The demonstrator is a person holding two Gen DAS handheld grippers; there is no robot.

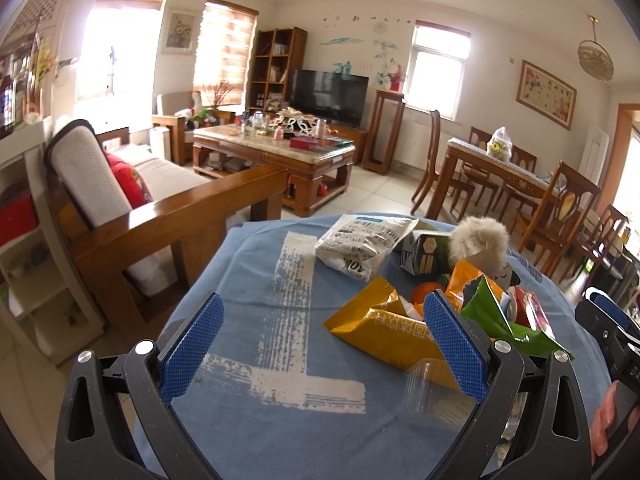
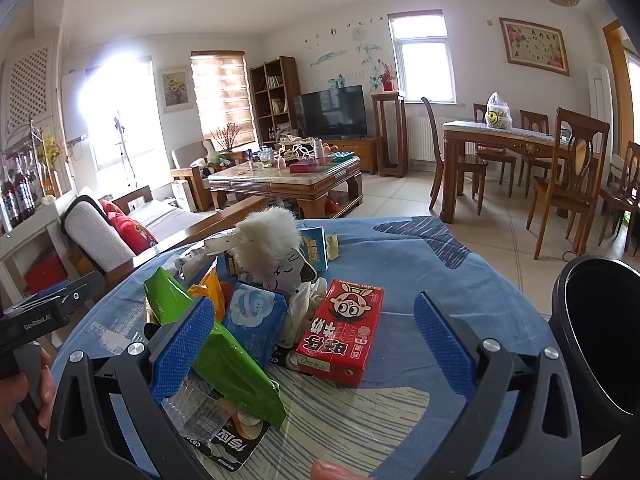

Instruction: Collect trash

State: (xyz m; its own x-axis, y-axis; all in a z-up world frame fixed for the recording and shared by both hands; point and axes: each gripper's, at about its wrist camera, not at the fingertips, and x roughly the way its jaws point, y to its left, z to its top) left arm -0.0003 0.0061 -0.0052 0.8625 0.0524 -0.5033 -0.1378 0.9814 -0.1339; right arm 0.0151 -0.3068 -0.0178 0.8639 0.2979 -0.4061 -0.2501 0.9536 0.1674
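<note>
Black bin (image 2: 600,344) at my right looks dark inside, contents unreadable, its side cut off. Both my left gripper (image 1: 324,344) and right gripper (image 2: 316,344) gape wide, grasping nothing.

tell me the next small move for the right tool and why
Probably ease the right tool forward and close on the red rectangular milk carton. Its jaws stand open and empty, the carton lies between them, and the black round bin waits just to the right.
</note>
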